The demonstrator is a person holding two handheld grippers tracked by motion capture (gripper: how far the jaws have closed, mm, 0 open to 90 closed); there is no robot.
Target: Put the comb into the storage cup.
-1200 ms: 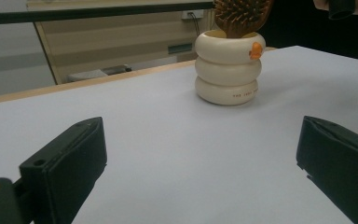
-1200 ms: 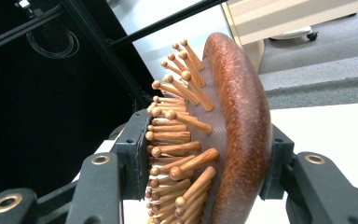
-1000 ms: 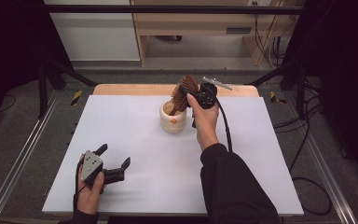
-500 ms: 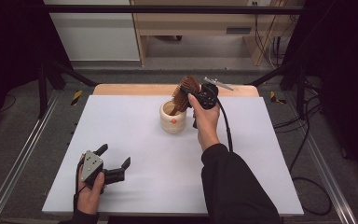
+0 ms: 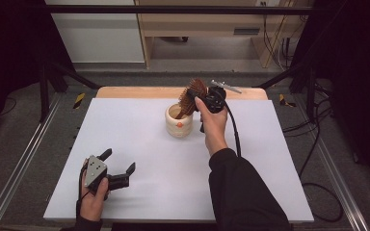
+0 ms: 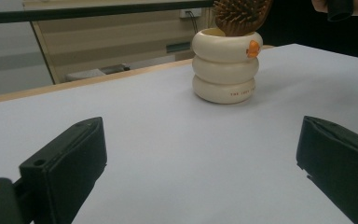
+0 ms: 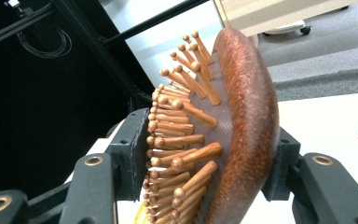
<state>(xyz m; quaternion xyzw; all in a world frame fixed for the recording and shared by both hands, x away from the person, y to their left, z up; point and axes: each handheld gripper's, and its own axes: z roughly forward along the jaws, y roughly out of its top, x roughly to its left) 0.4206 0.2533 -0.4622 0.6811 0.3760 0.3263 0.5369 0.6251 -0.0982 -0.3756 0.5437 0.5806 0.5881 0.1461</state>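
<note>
Wooden hairbrush (image 5: 192,94), reddish-brown, pin bristles with rounded tips, clamped at the head between the jaws of the right gripper (image 5: 203,98): one jaw against the bristle side, the other against the smooth curved back. Tilted, lower end down inside the cream cup (image 5: 178,121), head sticking out above the rim. Cup built of three stacked rings, small orange mark on the upper ring, upright toward the far middle of the white desk (image 5: 250,159). Right hand (image 5: 213,126) wrapped round the gripper just beside the cup. Left gripper (image 5: 118,168) low at the near left corner of the desk, well apart from the cup, jaws spread wide with nothing between them, pointed across the desk toward the cup.
</note>
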